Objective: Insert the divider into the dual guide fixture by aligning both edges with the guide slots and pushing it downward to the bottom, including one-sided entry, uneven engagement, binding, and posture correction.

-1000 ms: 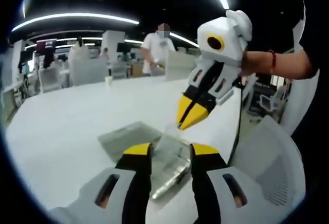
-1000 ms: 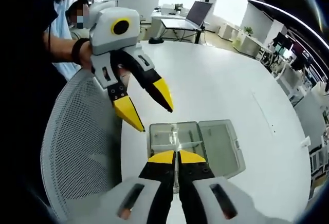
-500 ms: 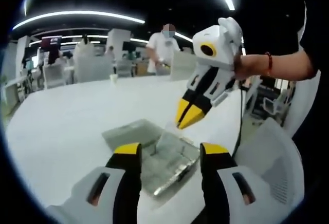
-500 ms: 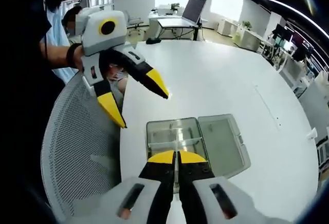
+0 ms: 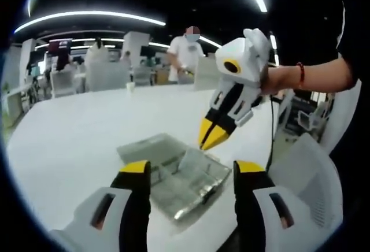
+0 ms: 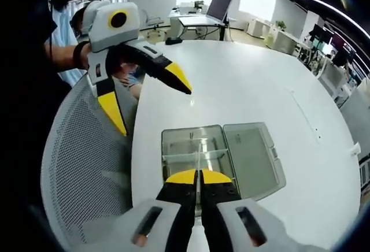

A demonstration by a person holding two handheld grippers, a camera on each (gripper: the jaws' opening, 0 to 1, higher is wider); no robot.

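A clear plastic guide fixture [image 6: 163, 154] lies on the white table with its lid [image 6: 254, 156] swung open to the right. My right gripper [image 6: 198, 177] is shut on a thin clear divider [image 6: 200, 151], seen edge-on and standing upright over the fixture's middle. In the left gripper view the right gripper [image 5: 209, 139] comes down from the upper right, with the divider [image 5: 189, 160] hanging from its tips into the fixture [image 5: 173, 177]. My left gripper [image 5: 192, 171] is open wide with nothing in it, just short of the fixture. It hangs open [image 6: 150, 102] above the table edge.
The round white table [image 6: 243, 84] stretches away behind the fixture. A white mesh chair [image 6: 87, 165] stands at the near table edge. A person [image 5: 188, 49] stands far off behind the table, among office chairs and desks.
My left gripper's jaws have spread wider and drawn back a little from the fixture. The right gripper keeps hold of the divider over the fixture.
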